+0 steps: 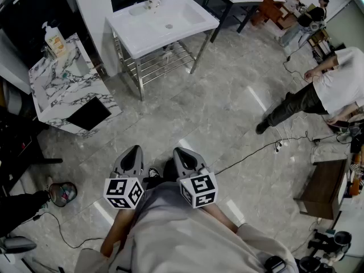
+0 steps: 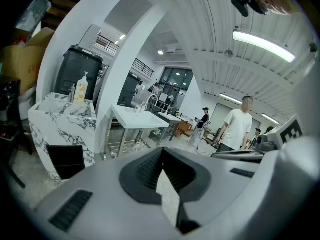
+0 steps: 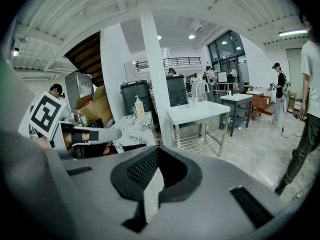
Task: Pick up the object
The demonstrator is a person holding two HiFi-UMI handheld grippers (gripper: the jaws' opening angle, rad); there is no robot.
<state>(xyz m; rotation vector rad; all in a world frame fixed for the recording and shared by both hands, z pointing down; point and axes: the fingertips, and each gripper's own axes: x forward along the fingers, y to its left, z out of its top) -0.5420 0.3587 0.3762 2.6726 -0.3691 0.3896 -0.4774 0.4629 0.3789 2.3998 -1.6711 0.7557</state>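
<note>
1. Which object is meant cannot be told. The likely one is a pump bottle [image 1: 55, 40] standing on a marble-patterned cabinet [image 1: 68, 95], well apart from both grippers. Its label is too small to read.
2. The left gripper [image 1: 134, 150] and the right gripper [image 1: 181, 151] hang side by side, jaws closed together on nothing.
3. Only the gripper views show a big dark bin [image 2: 77, 71] behind the cabinet. Only the head view shows a small round bin [image 1: 61, 193] on the floor; its contents are unclear.
4. A small cup [image 1: 152, 1] stands on the white sink [image 1: 136, 36].
</note>
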